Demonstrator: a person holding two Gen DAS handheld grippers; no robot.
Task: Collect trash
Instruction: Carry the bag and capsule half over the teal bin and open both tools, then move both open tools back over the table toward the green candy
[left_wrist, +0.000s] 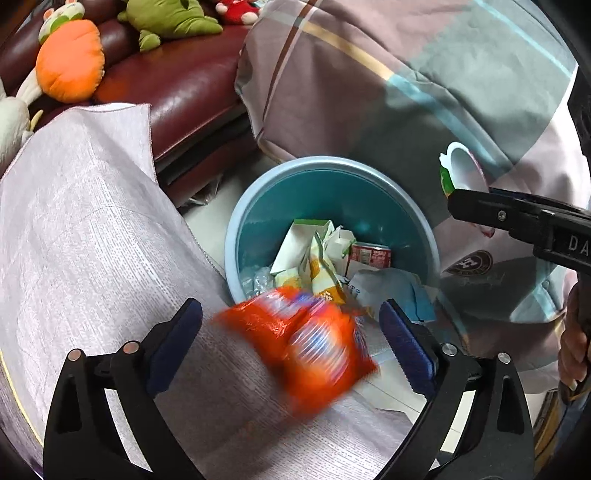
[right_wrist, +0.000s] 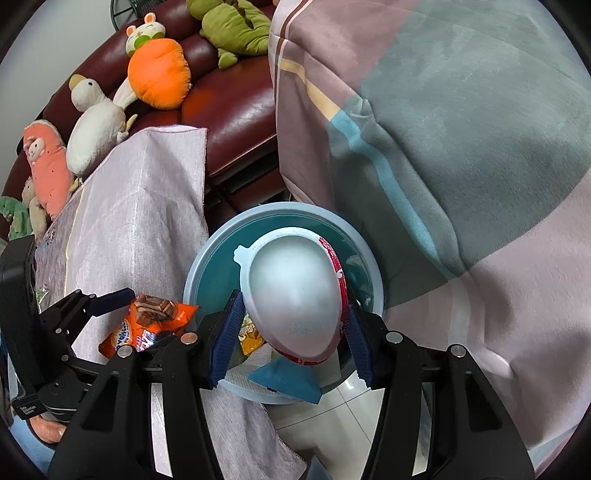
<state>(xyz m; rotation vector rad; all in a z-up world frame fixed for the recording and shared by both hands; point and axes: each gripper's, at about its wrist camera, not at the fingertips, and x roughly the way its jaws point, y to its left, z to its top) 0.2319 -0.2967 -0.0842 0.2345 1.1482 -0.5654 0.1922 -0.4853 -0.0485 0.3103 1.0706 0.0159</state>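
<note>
A blue trash bin (left_wrist: 236, 236) stands on the floor and holds cartons, a red can (left_wrist: 371, 255) and wrappers. My left gripper (left_wrist: 291, 338) is open; a blurred orange snack bag (left_wrist: 314, 347) is in the air between its fingers, touching neither, just short of the bin rim. In the right wrist view the left gripper (right_wrist: 110, 314) shows at the left with the orange bag (right_wrist: 147, 325). My right gripper (right_wrist: 291, 332) is shut on a white plastic cup with a red label (right_wrist: 295, 291), held above the bin (right_wrist: 207, 266). The cup also shows in the left wrist view (left_wrist: 463, 173).
A table under a pale lilac cloth (left_wrist: 81, 229) is at the left, beside the bin. A dark red leather sofa (left_wrist: 177, 85) with plush toys (left_wrist: 70, 59) stands behind. A checked blanket (left_wrist: 424, 92) hangs at the right. White floor tiles (right_wrist: 354, 398) lie below the bin.
</note>
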